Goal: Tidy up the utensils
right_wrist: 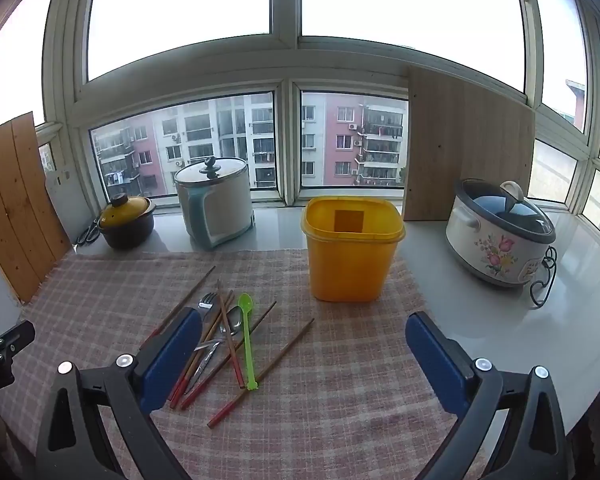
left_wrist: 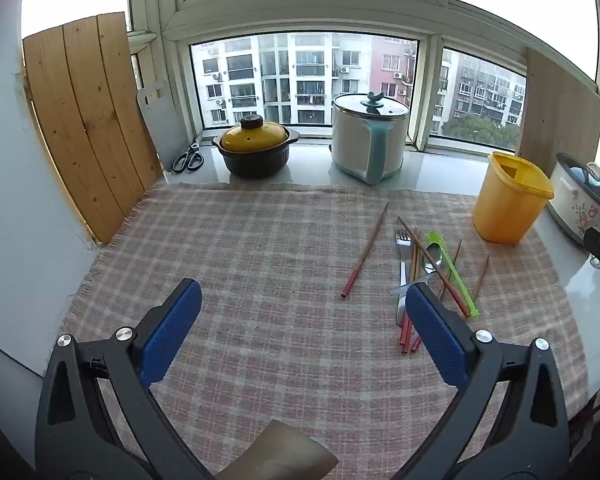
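Observation:
A loose pile of utensils lies on the checked cloth [left_wrist: 260, 248]: a metal fork [left_wrist: 402, 248], a metal spoon [left_wrist: 432, 258], a green plastic spoon [left_wrist: 452, 272] and several brown chopsticks with red ends [left_wrist: 364, 250]. The pile also shows in the right wrist view, with the green spoon [right_wrist: 247, 336] and the fork [right_wrist: 206, 301]. An empty yellow tub [right_wrist: 352, 252] stands behind the pile, also in the left wrist view [left_wrist: 508, 200]. My left gripper [left_wrist: 302, 300] is open above the cloth, left of the pile. My right gripper [right_wrist: 304, 332] is open, right of the pile.
On the sill stand a yellow-lidded dark pot [left_wrist: 256, 152], a white cooker with a blue handle [left_wrist: 368, 140], scissors [left_wrist: 188, 158] and a flowered slow cooker [right_wrist: 500, 232]. Wooden boards [left_wrist: 88, 120] lean at left and at right [right_wrist: 468, 144].

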`<state>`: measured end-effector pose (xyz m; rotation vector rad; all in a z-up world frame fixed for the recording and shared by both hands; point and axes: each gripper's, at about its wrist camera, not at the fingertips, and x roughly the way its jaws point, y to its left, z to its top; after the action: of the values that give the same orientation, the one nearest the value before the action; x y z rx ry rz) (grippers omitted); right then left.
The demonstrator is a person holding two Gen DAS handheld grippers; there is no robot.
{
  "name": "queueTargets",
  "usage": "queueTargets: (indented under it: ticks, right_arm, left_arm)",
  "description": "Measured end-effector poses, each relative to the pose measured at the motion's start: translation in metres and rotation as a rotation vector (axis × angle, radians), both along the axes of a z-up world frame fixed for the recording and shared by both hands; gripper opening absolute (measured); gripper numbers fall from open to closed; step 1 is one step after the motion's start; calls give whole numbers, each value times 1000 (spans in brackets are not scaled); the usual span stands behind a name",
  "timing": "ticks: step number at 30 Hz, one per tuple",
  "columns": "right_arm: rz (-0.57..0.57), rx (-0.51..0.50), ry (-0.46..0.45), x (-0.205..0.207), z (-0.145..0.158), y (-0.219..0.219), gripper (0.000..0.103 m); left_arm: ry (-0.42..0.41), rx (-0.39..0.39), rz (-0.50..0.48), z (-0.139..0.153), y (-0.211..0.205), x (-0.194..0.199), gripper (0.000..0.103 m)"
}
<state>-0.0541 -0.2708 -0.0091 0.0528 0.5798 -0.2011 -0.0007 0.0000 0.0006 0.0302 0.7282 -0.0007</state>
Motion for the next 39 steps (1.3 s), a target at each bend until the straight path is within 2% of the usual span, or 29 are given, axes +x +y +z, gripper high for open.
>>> queueTargets:
  ticks: [1, 9, 39]
  right_arm:
    - [-2, -5, 0, 0, 0, 0, 103]
    - [1, -6, -1, 2, 7, 0, 103]
    - [-5, -19, -12, 1, 6, 3, 103]
  left_arm:
    - [22, 4, 0, 0, -1, 1, 103]
    - [27, 4, 1, -4, -4, 7, 103]
    - [10, -15, 3, -4, -4, 4, 103]
